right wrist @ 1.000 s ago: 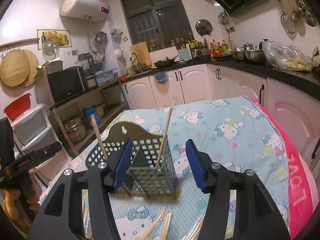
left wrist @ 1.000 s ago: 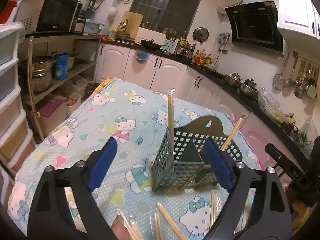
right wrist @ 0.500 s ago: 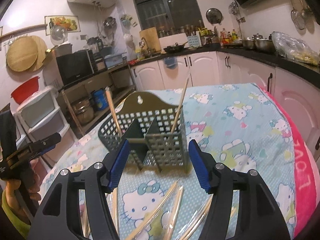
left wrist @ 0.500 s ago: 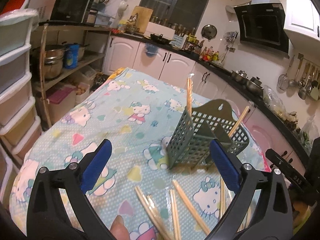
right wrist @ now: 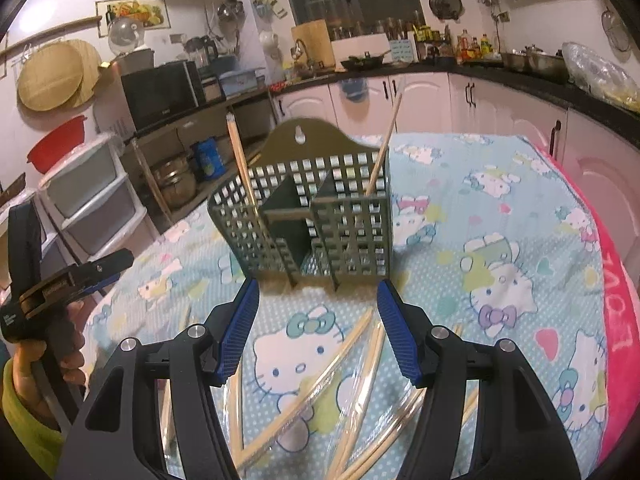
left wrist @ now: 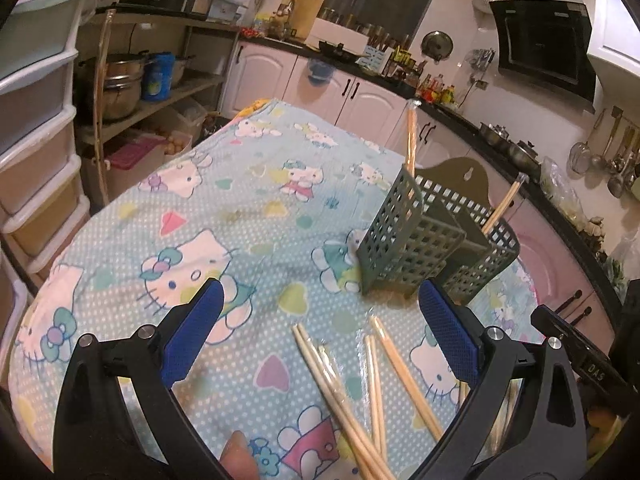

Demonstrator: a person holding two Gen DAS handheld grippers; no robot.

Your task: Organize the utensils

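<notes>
My left tool [left wrist: 320, 330] is spread wide with nothing between its blue pads [left wrist: 192, 334]; its jaws had just been opening. It hangs over the surface [left wrist: 240, 216], which wears a light blue cartoon-cat cloth. My right tool [right wrist: 318, 330] is partly open, also empty, pads clear of everything.

The utensil holder [right wrist: 312, 216] (dark green, perforated, divided into compartments, with a hanging tab at the back) stands upright on the cloth just ahead of both tools. One wrapped chopstick pair [right wrist: 240, 164] leans in its left compartment as the right camera sees it, another [right wrist: 384, 144] leans in the right one. Middle section looks empty from the right view.

Loose chopsticks in clear sleeves [right wrist: 312, 376] lie scattered flat on the cloth below the right tool, nearer the camera than the holder. In the left view the same scatter [left wrist: 372, 376] sits between and below the left pads, not touched.

A hand [right wrist: 60, 344] with a yellow-green sleeve holds the left tool at the left edge of the right view.
</notes>
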